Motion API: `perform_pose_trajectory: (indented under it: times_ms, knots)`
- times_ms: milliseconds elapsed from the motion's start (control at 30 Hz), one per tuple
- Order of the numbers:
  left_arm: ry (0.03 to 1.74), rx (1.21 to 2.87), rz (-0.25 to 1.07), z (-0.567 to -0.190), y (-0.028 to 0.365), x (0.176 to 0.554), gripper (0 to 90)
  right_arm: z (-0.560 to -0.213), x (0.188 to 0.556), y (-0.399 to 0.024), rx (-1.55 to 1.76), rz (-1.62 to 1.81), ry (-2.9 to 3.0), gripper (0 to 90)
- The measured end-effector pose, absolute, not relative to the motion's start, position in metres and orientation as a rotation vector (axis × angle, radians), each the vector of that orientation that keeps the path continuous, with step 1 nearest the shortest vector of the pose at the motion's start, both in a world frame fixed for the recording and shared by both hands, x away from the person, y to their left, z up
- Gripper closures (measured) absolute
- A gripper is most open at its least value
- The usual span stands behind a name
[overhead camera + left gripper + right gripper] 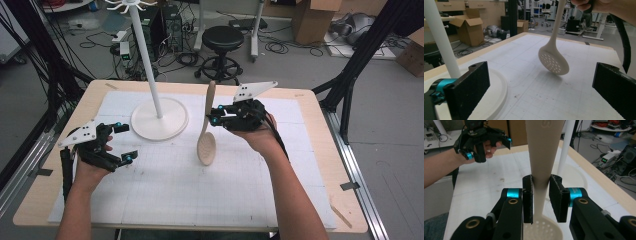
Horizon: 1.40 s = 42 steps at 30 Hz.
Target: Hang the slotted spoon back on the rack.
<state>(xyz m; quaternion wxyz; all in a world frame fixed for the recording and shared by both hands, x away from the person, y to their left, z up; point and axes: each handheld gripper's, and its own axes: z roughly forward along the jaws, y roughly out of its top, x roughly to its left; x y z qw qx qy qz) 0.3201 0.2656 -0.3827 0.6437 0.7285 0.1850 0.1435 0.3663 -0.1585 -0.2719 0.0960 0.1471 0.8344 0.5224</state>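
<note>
A beige slotted spoon (206,134) hangs upright above the white mat, bowl down and handle up. My right gripper (216,114) is shut on its handle; in the right gripper view both black pads press the handle (541,170) and the perforated bowl (541,230) lies below. In the left gripper view the spoon's bowl (554,61) hovers just above the mat. My left gripper (125,142) stands open at the mat's left with nothing between its jaws. The left gripper (489,143) also appears far off in the right gripper view.
A white stand with a round base (160,119) and tall pole (145,50) rises at the back of the mat (200,185), between the grippers. The pole (441,40) stands close to my left gripper's jaw. Stool, boxes and cables lie beyond the table.
</note>
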Motion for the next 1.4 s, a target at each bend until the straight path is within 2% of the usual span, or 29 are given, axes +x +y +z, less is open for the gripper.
perform_pose_trajectory:
  times_ms: [767,1167,1400]
  knots:
    - [0.422,1.639,0.328,-0.381,0.268,0.319,1.7,-0.217,0.398,-0.128,0.379,1.446,2.503,74.5]
    - [0.419,1.629,0.334,-0.38,0.271,0.318,1.7,-0.18,0.417,-0.098,0.338,1.393,2.519,74.5]
    - [0.413,1.624,0.343,-0.378,0.272,0.318,1.7,-0.17,0.428,-0.082,0.331,1.4,2.529,74.5]
